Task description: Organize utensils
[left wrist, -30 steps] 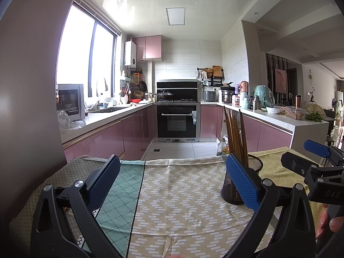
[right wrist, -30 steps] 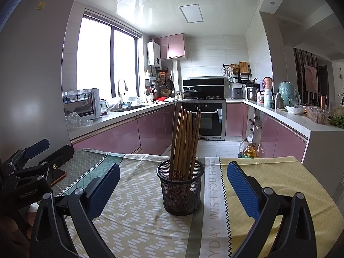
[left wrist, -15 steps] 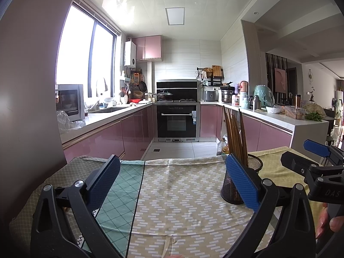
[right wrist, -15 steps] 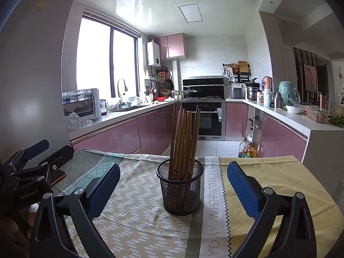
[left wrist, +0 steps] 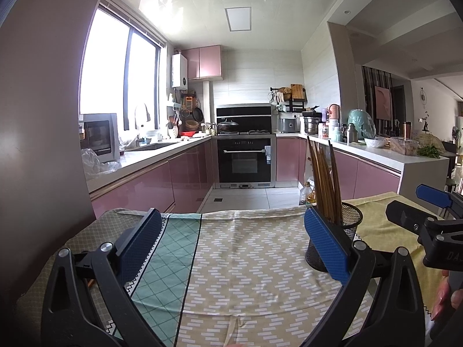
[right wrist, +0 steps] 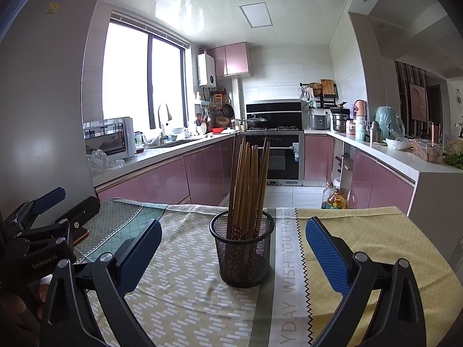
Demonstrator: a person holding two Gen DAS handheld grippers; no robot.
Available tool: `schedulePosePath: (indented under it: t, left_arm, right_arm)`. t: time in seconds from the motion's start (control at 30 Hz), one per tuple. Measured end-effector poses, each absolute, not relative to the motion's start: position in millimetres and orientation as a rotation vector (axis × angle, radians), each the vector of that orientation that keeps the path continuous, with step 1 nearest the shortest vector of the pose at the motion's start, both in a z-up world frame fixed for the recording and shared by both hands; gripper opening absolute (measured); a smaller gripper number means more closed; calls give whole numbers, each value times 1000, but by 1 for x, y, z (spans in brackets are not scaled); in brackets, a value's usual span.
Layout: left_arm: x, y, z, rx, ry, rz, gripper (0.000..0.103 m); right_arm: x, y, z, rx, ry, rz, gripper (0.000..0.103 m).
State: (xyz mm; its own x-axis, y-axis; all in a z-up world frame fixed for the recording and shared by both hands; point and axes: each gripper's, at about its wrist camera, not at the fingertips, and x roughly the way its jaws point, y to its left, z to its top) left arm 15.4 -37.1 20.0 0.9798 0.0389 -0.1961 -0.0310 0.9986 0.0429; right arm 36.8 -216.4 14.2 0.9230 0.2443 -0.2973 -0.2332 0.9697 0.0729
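Note:
A black mesh holder [right wrist: 242, 251] stands upright on the tablecloth, holding several brown chopsticks [right wrist: 251, 185] that lean slightly. My right gripper [right wrist: 233, 256] is open, its blue pads on either side of the holder and nearer the camera. In the left wrist view the holder [left wrist: 347, 231] shows partly behind the right pad, with the chopsticks [left wrist: 324, 185] rising above it. My left gripper [left wrist: 231, 245] is open over bare cloth, nothing between its fingers. Each gripper appears in the other's view: the right gripper [left wrist: 428, 217], the left gripper [right wrist: 55, 211].
A patterned tablecloth [right wrist: 185, 289] in beige, teal and yellow panels covers the table. Beyond the far edge lies a kitchen with pink cabinets [left wrist: 179, 173], an oven [left wrist: 246, 159] and cluttered counters [right wrist: 405, 147]. A grey wall [left wrist: 37, 115] stands close on the left.

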Motion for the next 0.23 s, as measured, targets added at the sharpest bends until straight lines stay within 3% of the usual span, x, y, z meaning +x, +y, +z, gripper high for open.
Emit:
schedulePosePath:
  t: [0.23]
  left_arm:
    - [42, -18, 2, 18, 341, 59, 97]
  right_arm:
    - [89, -265, -25, 29, 566, 96, 97]
